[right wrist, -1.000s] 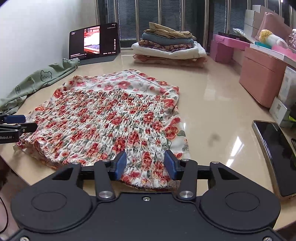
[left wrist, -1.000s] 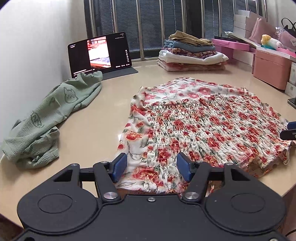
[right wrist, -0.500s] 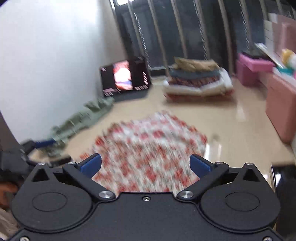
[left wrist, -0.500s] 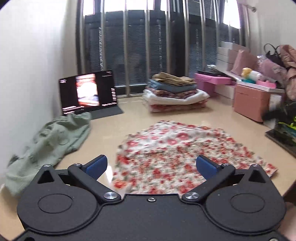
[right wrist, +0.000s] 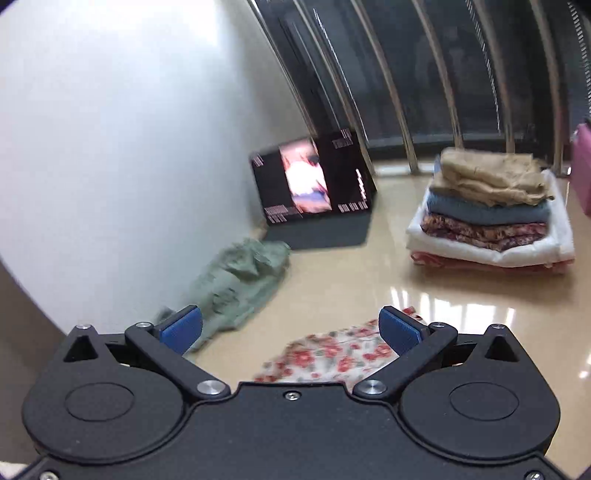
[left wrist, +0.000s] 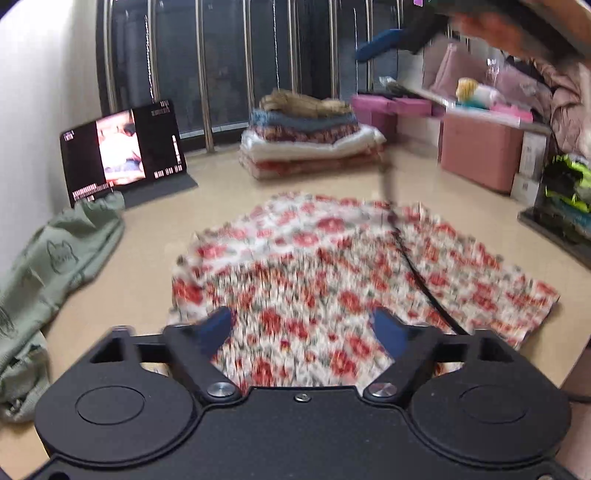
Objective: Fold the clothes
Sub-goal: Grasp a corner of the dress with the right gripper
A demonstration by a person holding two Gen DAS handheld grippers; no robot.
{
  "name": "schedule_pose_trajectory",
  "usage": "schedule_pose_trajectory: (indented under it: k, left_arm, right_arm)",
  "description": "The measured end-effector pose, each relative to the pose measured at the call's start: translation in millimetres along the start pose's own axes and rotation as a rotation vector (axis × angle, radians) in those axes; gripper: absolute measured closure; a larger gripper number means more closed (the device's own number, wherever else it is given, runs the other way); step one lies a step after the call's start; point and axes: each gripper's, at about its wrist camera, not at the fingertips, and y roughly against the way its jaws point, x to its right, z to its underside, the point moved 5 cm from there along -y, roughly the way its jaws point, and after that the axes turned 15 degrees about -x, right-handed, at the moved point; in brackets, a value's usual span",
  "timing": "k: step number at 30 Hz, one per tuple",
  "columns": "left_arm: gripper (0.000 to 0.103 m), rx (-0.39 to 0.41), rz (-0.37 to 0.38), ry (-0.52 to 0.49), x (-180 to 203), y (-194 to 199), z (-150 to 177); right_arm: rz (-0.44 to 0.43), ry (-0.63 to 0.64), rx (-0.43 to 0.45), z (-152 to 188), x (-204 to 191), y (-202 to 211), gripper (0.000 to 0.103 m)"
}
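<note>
The floral garment (left wrist: 343,273) lies spread flat on the beige table (left wrist: 147,258), white cloth strewn with red flowers and a gathered, puckered middle; its outline is blurred in the left view, and a thin dark cord (left wrist: 413,266) crosses its right part. In the right view only its far corner (right wrist: 332,358) shows between the blue pads. A crumpled green garment (left wrist: 55,266) lies to its left against the wall, a propped tablet (left wrist: 122,151) stands behind that, and a stack of folded clothes (left wrist: 310,140) sits at the back by the window.

A second ago both sets of tongs were low at the near hem, pads close around the fabric. Now the left tongs (left wrist: 303,330) hang above the cloth with nothing between them, their jaws closing from a wider spread. The right tongs (right wrist: 290,328) stand fully apart and empty, lifted well up and turned toward the wall, so the green garment and tablet fill their view. In the left view the right tongs appear high at the top right, held by a hand (left wrist: 495,29).
</note>
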Motion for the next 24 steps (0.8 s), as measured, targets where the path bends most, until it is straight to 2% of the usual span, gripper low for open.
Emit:
schedule_pose_trajectory:
  k: [1,3,5,8,10,12,14,15,16,20,22,23,24]
  left_arm:
    - [0.056,-0.024,0.012,0.006,-1.7,-4.7,2.9]
    - [0.06,-0.06,0.031,0.026,-5.4,-13.4,9.3]
    - [0.06,-0.045,0.041,0.034,-6.7,-14.3,13.0]
    - [0.06,-0.041,0.041,0.044,-6.7,-14.3,14.1]
    - [0.06,-0.036,0.038,0.043,-6.5,-13.7,15.0]
    - [0.06,-0.032,0.037,0.041,-6.2,-13.4,15.4]
    - [0.06,-0.033,0.038,0.041,-6.7,-13.3,14.7]
    - [0.06,-0.035,0.038,0.04,-6.9,-13.3,14.2]
    - [0.06,-0.035,0.038,0.038,-6.9,-13.7,13.4]
    - [0.06,-0.034,0.04,0.037,-6.9,-14.4,12.4]
    - [0.06,-0.032,0.04,0.036,-6.7,-14.8,12.2]
    - [0.06,-0.031,0.04,0.036,-6.7,-14.9,12.1]
    - [0.06,-0.031,0.039,0.036,-6.6,-15.0,11.9]
  right_arm:
    - [0.019,0.0,-0.042,-9.9,5.3,-17.5,0.0]
    - [0.088,-0.007,-0.11,-25.4,19.2,-52.5,0.0]
    - [0.181,-0.012,-0.169,-35.0,36.0,-88.6,0.005]
    - [0.289,-0.053,-0.263,-36.1,65.3,-142.0,0.023]
    - [0.305,-0.097,-0.298,-34.3,82.9,-168.0,0.03]
    - [0.314,-0.143,-0.293,-37.8,97.1,-184.8,0.032]
    - [0.319,-0.185,-0.306,-37.1,105.8,-193.7,0.039]
    - [0.329,-0.202,-0.32,-37.0,109.2,-199.1,0.051]
    - [0.34,-0.215,-0.332,-36.9,112.0,-204.0,0.059]
    - [0.405,-0.164,-0.35,-29.4,100.5,-210.5,0.066]
    - [0.45,-0.133,-0.357,-26.5,95.7,-212.2,0.096]
    - [0.442,-0.136,-0.351,-25.3,94.2,-211.6,0.101]
    - [0.428,-0.149,-0.346,-24.0,93.5,-210.3,0.101]
